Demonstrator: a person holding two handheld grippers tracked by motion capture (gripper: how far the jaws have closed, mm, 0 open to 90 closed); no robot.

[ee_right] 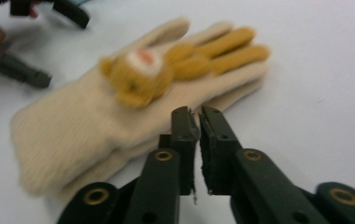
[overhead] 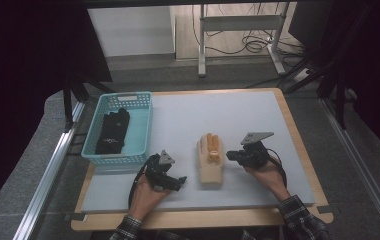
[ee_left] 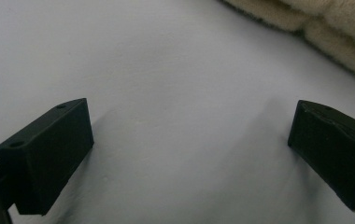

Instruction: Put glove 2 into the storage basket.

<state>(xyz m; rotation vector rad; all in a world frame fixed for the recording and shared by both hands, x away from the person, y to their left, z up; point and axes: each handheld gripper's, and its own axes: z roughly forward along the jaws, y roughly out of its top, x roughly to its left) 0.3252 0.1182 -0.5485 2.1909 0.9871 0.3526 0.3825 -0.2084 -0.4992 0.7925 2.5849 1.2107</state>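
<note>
The cream knitted gloves with an orange bear figure [overhead: 211, 161] lie stacked in the middle of the grey table mat [overhead: 188, 120], between your two hands, long axis pointing away from you. Your right gripper [ee_right: 199, 115] is nearer: its jaws are closed and empty, tips at the gloves' edge. Your left gripper [ee_left: 189, 135] rests spread wide, empty, beside the cuff.

Lab-like test room — framed table [overhead: 298, 150], floor cables [overhead: 250, 45], dark curtains [overhead: 23, 65]
</note>
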